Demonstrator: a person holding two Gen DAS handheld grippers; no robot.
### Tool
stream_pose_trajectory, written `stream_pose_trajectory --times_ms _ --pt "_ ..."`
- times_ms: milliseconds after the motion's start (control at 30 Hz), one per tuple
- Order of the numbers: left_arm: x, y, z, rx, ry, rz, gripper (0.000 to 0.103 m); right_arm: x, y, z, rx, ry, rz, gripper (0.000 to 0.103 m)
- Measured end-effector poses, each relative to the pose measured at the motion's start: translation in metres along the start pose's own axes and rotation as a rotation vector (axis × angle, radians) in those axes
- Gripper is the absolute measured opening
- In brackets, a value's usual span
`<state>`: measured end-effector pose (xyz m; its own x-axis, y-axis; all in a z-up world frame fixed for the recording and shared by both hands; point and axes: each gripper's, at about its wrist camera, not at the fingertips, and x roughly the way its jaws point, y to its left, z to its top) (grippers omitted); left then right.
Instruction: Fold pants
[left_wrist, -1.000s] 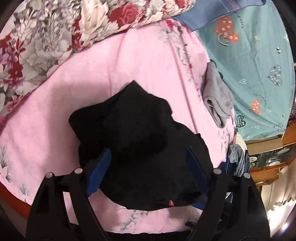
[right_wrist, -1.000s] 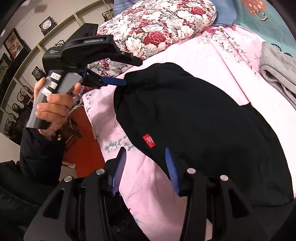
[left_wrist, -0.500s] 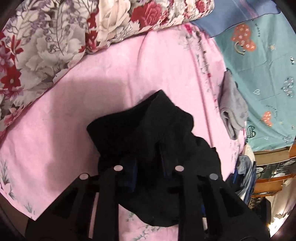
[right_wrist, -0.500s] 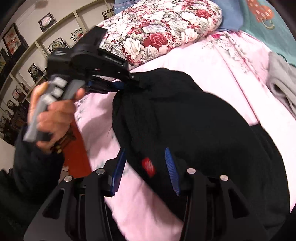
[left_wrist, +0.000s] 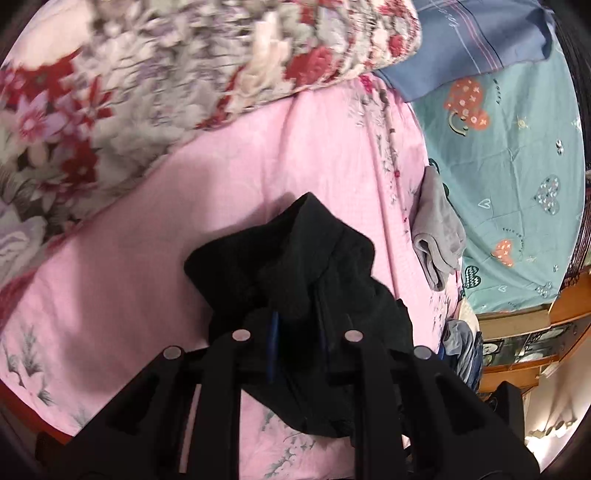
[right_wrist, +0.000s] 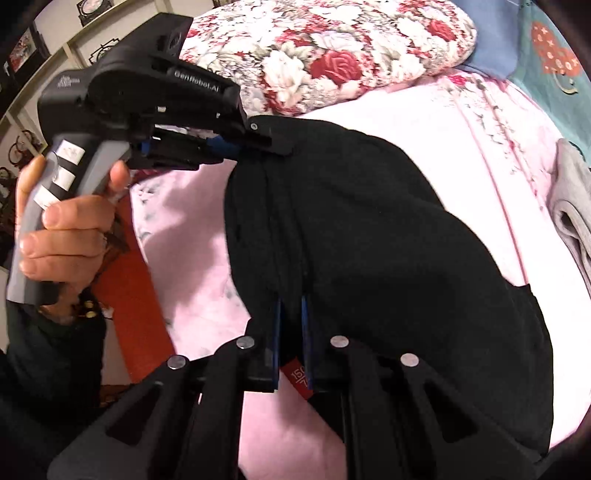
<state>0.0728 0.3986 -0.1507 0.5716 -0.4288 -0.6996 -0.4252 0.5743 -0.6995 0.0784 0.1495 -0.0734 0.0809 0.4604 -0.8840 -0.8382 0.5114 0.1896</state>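
Observation:
Black pants (left_wrist: 295, 251) lie crumpled on a pink bedsheet (left_wrist: 166, 240). My left gripper (left_wrist: 297, 325) has a bunched fold of the black cloth between its blue pads, and its jaws are closing on it. In the right wrist view the pants (right_wrist: 369, 240) spread across the bed. There the left gripper (right_wrist: 266, 142), held by a hand (right_wrist: 62, 229), clamps their far edge. My right gripper (right_wrist: 290, 317) pinches the near edge beside a red size tag (right_wrist: 297, 376), its jaws closing with cloth between the pads.
A folded grey garment (left_wrist: 439, 236) lies to the right of the pants. A floral quilt (left_wrist: 147, 92) is heaped behind them, with a blue pillow (left_wrist: 461, 37) and a teal sheet (left_wrist: 517, 147) beyond. More clothes (left_wrist: 458, 347) hang at the bed's edge by wooden furniture.
Both grippers went from open to clamped on the pants, the left first and the right after it. Both moved in over the cloth, which now bunches up between them.

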Motion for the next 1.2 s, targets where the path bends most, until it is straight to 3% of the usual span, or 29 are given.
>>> stream_pose_trajectory --times_ms 200,367,533,700,933,967,1033,1200 --pt "0.010 0.017 0.005 -0.042 0.062 -0.060 0.017 0.016 -0.001 0.000 0.036 0.038 0.042 0.010" --pt "0.002 -0.015 0.013 0.048 0.062 -0.024 0.018 -0.021 -0.008 0.010 0.045 -0.056 0.075 0.009" --pt "-0.002 -0.036 0.022 0.087 0.079 -0.003 0.019 -0.037 -0.016 0.019 0.068 -0.070 0.121 0.009" --pt "-0.008 -0.040 0.028 0.098 0.070 0.047 0.041 -0.046 -0.029 0.023 0.108 -0.097 0.133 0.009" --pt "-0.003 -0.036 0.026 0.104 0.078 0.071 0.041 -0.046 -0.036 0.028 0.130 -0.092 0.151 0.009" --pt "-0.001 -0.035 0.026 0.099 0.078 0.075 0.040 -0.045 -0.035 0.029 0.128 -0.090 0.152 0.009" --pt "0.001 -0.034 0.026 0.092 0.065 0.090 0.013 -0.045 -0.033 0.027 0.125 -0.085 0.155 0.009" --pt "-0.017 -0.036 0.021 0.105 -0.024 0.111 0.008 -0.038 -0.024 0.025 0.105 -0.059 0.164 0.009"
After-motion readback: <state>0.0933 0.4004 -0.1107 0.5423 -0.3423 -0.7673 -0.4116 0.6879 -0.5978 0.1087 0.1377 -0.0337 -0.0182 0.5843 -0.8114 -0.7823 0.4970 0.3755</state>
